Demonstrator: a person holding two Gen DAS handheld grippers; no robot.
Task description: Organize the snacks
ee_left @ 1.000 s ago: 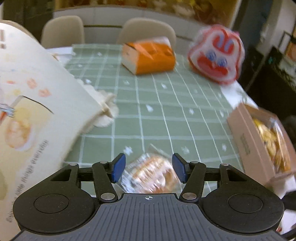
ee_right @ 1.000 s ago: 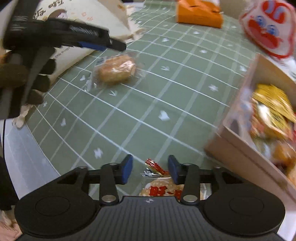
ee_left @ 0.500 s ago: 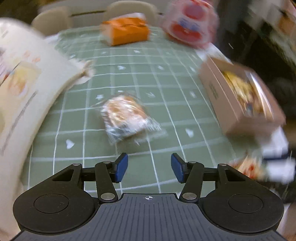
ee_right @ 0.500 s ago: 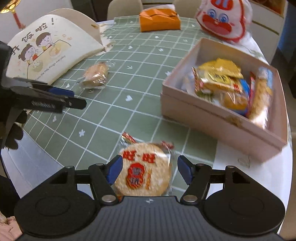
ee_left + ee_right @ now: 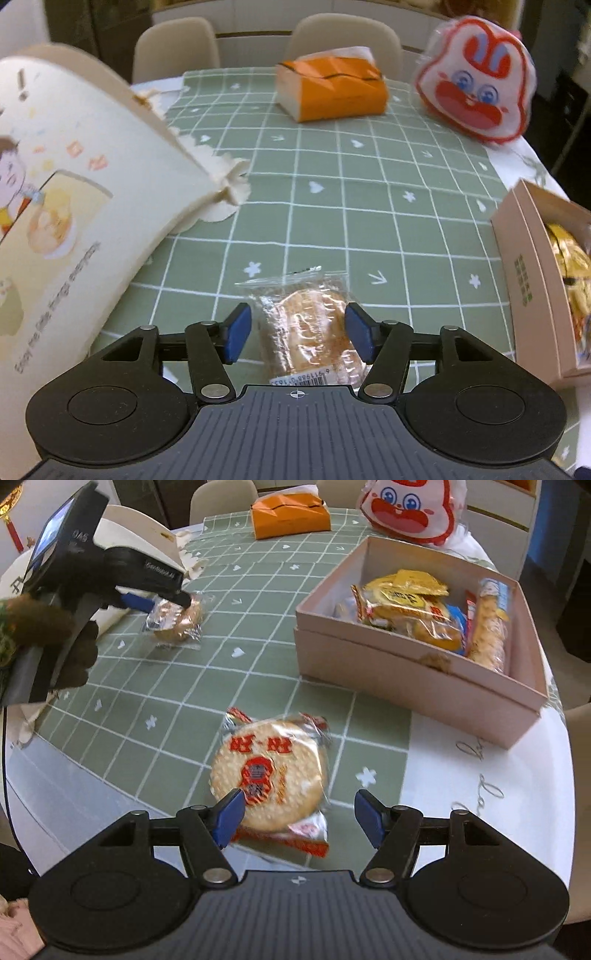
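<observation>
A clear-wrapped golden pastry lies on the green checked tablecloth between the blue pads of my left gripper. Its jaws are opening and the pads stand clear of the wrapper. The right wrist view shows the same left gripper over the pastry. A round rice cracker pack with red print lies flat just ahead of my right gripper. Those jaws are opening too, and only the left pad overlaps the pack's edge. The pink box on the right holds several wrapped snacks.
A large cream bag with cartoon print leans in at the left. An orange tissue pack and a red-and-white rabbit-face bag sit at the far side. Two beige chairs stand behind. The pink box is right of my left gripper.
My left gripper swung away and came back over the pastry, now with wider jaws. My right gripper's jaws spread, and the rice cracker pack now lies farther out ahead of them.
</observation>
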